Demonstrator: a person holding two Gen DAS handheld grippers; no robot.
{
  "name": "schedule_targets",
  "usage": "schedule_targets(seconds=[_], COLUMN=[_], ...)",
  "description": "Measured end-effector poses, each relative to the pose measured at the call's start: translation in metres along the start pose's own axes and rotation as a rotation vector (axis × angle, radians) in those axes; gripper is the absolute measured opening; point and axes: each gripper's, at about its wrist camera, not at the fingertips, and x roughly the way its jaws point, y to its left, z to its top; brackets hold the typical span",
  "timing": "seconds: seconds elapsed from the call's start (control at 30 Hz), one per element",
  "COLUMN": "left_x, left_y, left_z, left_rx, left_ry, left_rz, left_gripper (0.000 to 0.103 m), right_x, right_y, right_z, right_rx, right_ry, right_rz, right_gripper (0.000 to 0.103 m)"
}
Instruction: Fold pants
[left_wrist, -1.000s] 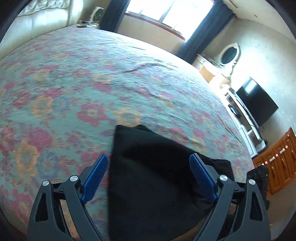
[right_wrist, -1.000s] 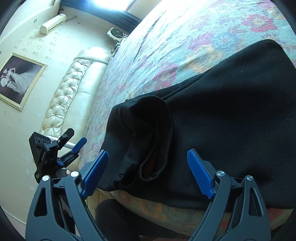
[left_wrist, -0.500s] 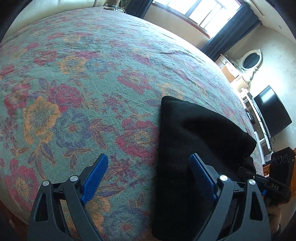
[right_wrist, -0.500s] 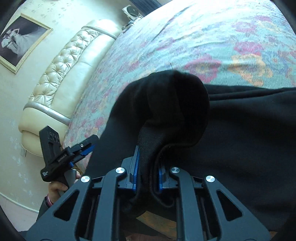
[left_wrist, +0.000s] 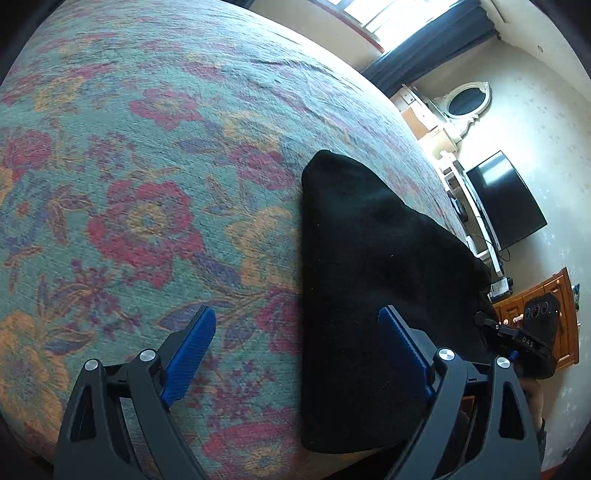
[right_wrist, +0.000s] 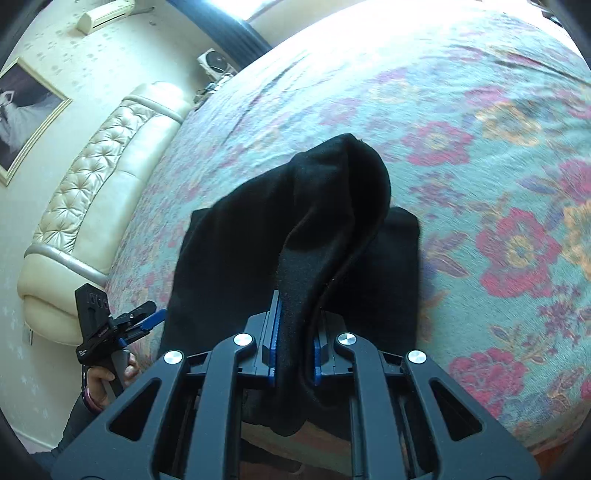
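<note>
Pants (right_wrist: 229, 258) lay partly folded on the bedspread (right_wrist: 480, 147), right gripper (right_wrist: 293, 347) clamped on a raised fold, left gripper (left_wrist: 295, 354) spread wide, final fold pending.

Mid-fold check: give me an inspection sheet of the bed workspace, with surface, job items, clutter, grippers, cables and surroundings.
Surface: floral bedspread, slightly wrinkled.
Job's things: black pants lying near the bed edge, one end lifted.
Clutter: nothing seen on the bed.
Grippers: right gripper shut on a bunched fold of the pants; left gripper open, its right finger over the pants, gripping nothing.
Cables: some under the TV, off the bed.
Surroundings: tufted headboard, framed picture, oval mirror, wooden cabinet.
</note>
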Motion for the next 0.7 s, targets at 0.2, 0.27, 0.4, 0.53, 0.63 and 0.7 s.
schedule_targets(seconds=[0.2, 0.27, 0.4, 0.53, 0.63, 0.7], left_x=[0.024, 0.023, 0.020, 0.014, 0.000, -0.004], left_y=[-0.020, -0.024, -0.023, -0.022, -0.028, -0.039], left_z=[-0.009, -0.013, -0.014, -0.011, -0.005, 0.006], left_rx=[0.064, 0.086, 0.087, 0.078, 0.076, 0.099], left_ry=[0.024, 0.024, 0.028, 0.003, -0.069, -0.084], left_rz=[0.044, 0.058, 0.049, 0.058, 0.041, 0.012], left_gripper=[0.089, 0.089, 0.089, 0.089, 0.089, 0.089], right_x=[0.013, 0.009, -0.013, -0.051, -0.050, -0.038], right_y=[-0.025, -0.030, -0.029, -0.020, -0.020, -0.021], right_z=[-0.008, -0.006, -0.008, 0.002, 0.022, 0.036], right_rx=[0.065, 0.059, 0.054, 0.014, 0.042, 0.057], right_ry=[0.020, 0.037, -0.020, -0.164, -0.179, -0.165], right_rz=[0.049, 0.050, 0.017, 0.040, 0.181, 0.190], right_gripper=[0.014, 0.018, 0.038, 0.045, 0.049, 0.055])
